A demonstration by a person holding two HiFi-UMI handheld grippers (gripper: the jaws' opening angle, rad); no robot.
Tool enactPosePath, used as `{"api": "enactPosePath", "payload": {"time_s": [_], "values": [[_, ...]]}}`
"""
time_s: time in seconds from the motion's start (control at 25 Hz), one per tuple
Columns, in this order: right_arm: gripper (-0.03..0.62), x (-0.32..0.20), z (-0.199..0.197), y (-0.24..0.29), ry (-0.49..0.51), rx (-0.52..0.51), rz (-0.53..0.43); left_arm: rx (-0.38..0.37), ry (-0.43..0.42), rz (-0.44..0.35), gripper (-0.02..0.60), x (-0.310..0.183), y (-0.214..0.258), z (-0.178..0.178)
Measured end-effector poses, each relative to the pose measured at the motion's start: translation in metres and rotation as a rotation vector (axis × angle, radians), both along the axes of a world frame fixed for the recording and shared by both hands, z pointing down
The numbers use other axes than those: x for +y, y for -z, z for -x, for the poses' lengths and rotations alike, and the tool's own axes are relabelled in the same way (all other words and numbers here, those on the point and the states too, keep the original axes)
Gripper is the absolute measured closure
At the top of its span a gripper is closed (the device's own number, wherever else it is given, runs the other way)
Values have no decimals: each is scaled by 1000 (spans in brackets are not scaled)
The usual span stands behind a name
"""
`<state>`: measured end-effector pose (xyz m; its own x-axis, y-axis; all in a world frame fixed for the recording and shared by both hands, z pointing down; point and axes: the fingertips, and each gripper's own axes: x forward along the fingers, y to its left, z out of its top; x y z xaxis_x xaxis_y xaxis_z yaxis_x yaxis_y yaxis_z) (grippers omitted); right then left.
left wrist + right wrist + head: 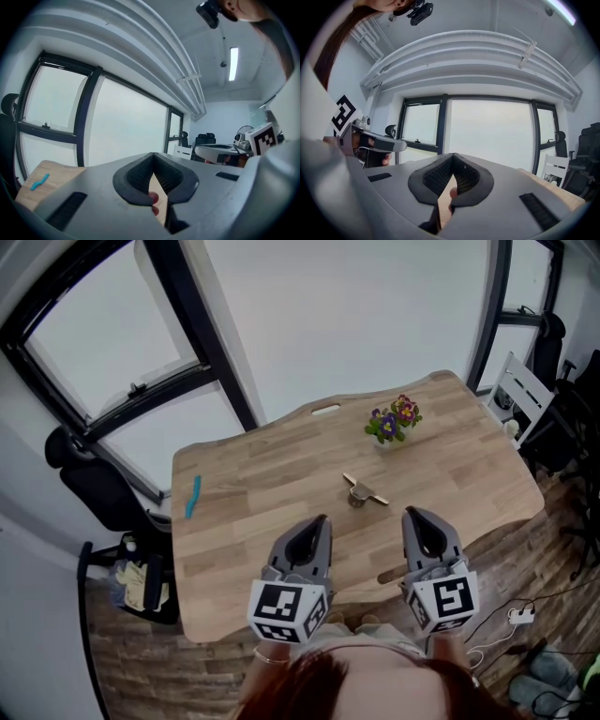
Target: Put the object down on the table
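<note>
Both the left gripper [319,523] and right gripper [412,516] hang over the surface [244,521], fingers pressed together, empty. The brass-coloured object [364,491] lies mid-surface, just ahead; placing looks done, so next calls only for backing away.

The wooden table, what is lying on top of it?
A small flowering plant, a brass-coloured bar with a grey round piece, a blue strip. The left gripper and right gripper hide the near part of the table.

one table [450,474], one flower pot [394,421], one blue strip [192,496], one metal object [363,490], one left claw [319,523], one right claw [413,516]
</note>
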<state>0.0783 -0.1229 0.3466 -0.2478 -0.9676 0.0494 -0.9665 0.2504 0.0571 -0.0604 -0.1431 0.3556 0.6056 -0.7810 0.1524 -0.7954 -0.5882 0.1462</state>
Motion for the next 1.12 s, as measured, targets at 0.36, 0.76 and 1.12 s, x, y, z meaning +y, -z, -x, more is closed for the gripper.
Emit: {"api": "enactPosePath", "payload": {"time_s": [0.36, 0.76, 1.12], "values": [[594, 1, -4, -3, 0, -2, 21, 4, 15, 9, 581, 2, -3, -1], [594, 3, -4, -6, 16, 1, 24, 7, 27, 15, 581, 9, -5, -1], [594, 1, -9, -9, 12, 17, 30, 1, 35, 17, 581, 7, -9, -3]]}}
